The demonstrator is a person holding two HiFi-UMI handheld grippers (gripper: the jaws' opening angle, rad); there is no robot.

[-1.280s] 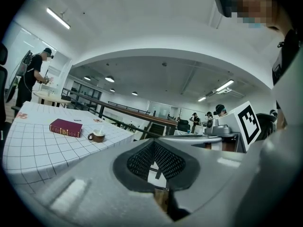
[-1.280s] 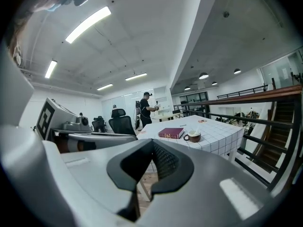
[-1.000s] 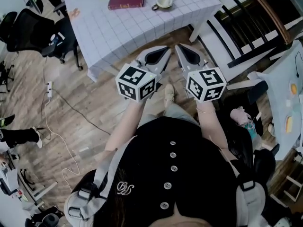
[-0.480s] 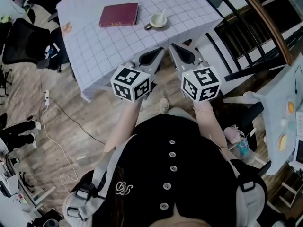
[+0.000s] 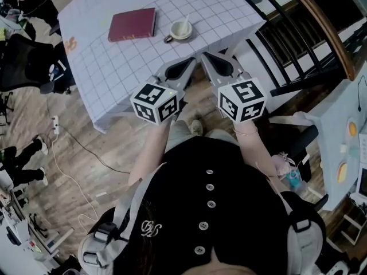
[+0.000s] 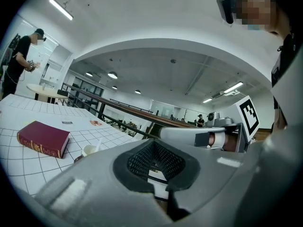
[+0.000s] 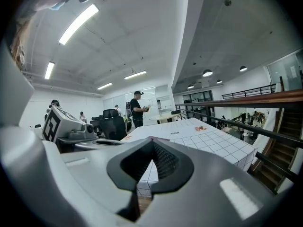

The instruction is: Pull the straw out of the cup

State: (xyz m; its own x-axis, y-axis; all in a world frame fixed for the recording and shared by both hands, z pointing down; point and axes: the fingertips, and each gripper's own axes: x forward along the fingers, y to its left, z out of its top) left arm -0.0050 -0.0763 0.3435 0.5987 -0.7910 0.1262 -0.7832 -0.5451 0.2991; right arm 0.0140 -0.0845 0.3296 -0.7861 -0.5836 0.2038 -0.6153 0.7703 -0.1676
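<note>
A white cup [image 5: 181, 30] with a pale straw [image 5: 185, 24] leaning in it stands on the white gridded table [image 5: 126, 62], to the right of a dark red book [image 5: 132, 24]. My left gripper [image 5: 192, 61] and right gripper [image 5: 205, 57] are side by side at the table's near edge, well short of the cup. Both are shut with nothing in them. The left gripper view shows the cup [image 6: 88, 150] and straw [image 6: 99, 144] low at the left past the shut left gripper [image 6: 154, 142], with the book [image 6: 43, 138] further left. The right gripper [image 7: 151, 141] faces the table top [image 7: 199, 138].
Black office chairs [image 5: 26, 56] stand left of the table and a cable [image 5: 86, 148] runs over the wooden floor. A dark stair railing [image 5: 304, 44] runs along the right. A white cabinet [image 5: 347, 136] is at the far right. A person [image 6: 16, 56] stands beyond the table.
Both grippers have moved forward to the table's near edge. The cup and book now lie lower and further left in the head view.
</note>
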